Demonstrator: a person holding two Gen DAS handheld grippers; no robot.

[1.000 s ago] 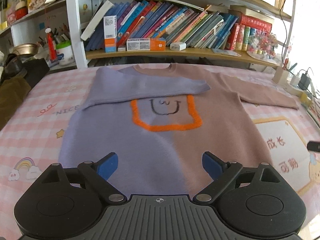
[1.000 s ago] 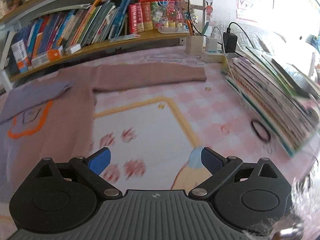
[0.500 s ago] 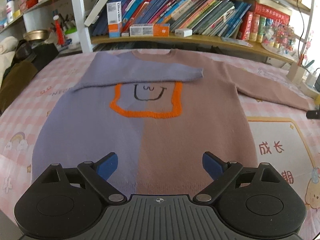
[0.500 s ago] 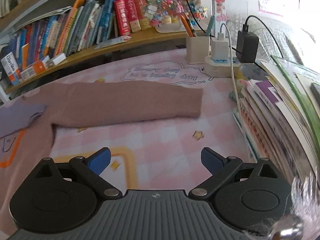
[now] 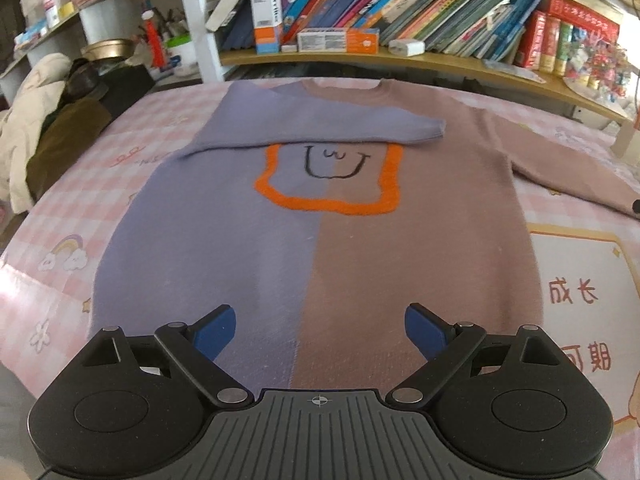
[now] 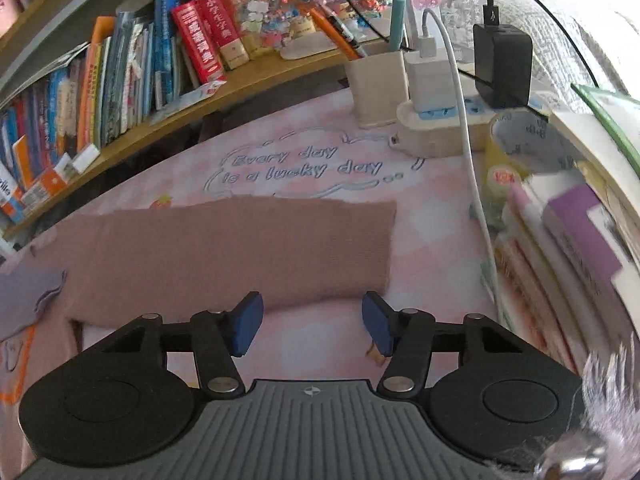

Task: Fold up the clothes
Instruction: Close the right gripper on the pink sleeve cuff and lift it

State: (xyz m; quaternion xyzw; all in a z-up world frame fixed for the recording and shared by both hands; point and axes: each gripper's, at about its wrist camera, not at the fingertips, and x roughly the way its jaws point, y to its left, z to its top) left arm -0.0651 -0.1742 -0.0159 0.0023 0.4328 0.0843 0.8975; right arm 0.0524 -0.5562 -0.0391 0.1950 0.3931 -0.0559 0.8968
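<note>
A half lavender, half mauve sweater [image 5: 320,240] with an orange-outlined face lies flat on the pink checked table cover [image 5: 132,156]. Its lavender sleeve [image 5: 320,128] is folded across the chest. Its mauve sleeve [image 6: 240,256] stretches out to the right, cuff end near the right gripper. My left gripper [image 5: 320,332] is open and empty above the sweater's hem. My right gripper [image 6: 312,322] is partly open and empty, just short of the mauve sleeve's near edge by the cuff.
A bookshelf [image 5: 400,56] full of books runs along the back. A pen holder [image 6: 376,84], a power strip with chargers [image 6: 440,128] and a stack of books [image 6: 568,264] stand at the right. Dark clothes [image 5: 60,136] lie at the left.
The left gripper has pulled back and drifted left over the hem. The right gripper has moved forward up to the mauve sleeve's cuff, and its jaws have narrowed.
</note>
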